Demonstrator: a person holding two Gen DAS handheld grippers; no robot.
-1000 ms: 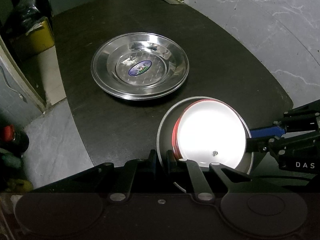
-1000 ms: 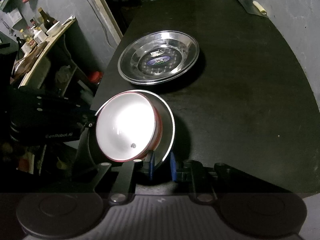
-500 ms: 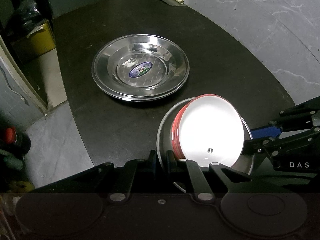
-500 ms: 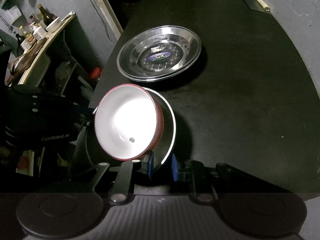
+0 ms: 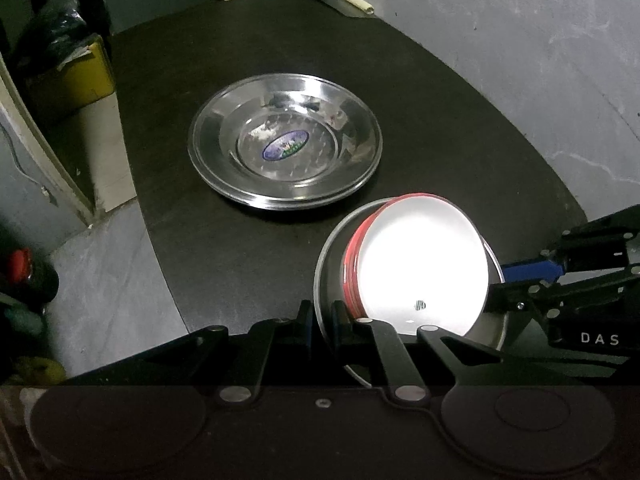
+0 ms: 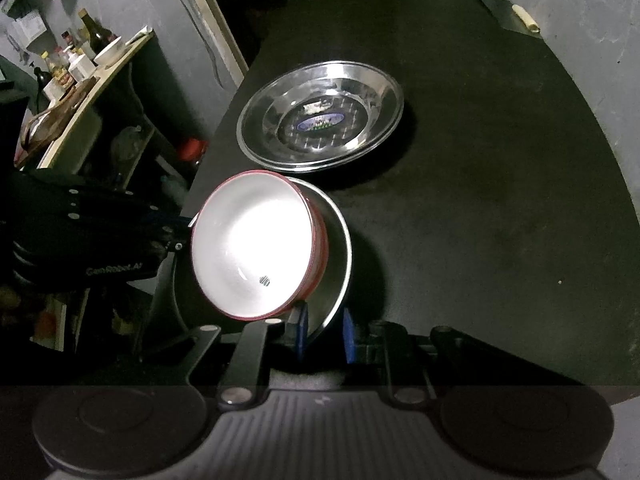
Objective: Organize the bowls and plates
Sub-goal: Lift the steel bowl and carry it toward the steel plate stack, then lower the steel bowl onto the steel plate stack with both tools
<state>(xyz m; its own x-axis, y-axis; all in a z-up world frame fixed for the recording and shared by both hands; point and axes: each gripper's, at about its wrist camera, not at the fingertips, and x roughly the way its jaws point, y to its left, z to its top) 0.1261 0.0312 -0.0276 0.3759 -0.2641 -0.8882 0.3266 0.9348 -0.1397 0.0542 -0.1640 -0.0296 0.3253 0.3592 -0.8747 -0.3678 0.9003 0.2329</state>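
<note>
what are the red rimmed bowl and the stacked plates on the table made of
Red-rimmed bowl: glossy white inside with a strong glare, red outside; likely glazed ceramic or melamine, hard to tell which.
Stacked plates: polished stainless steel by their mirror-like reflections; a sticker sits at the centre.

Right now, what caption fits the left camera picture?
Both grippers hold a steel plate carrying a red bowl.

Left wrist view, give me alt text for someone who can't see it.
Two grippers hold a steel plate carrying a red-rimmed white bowl above a dark table. Behind it, stacked steel plates rest on the table.
</note>
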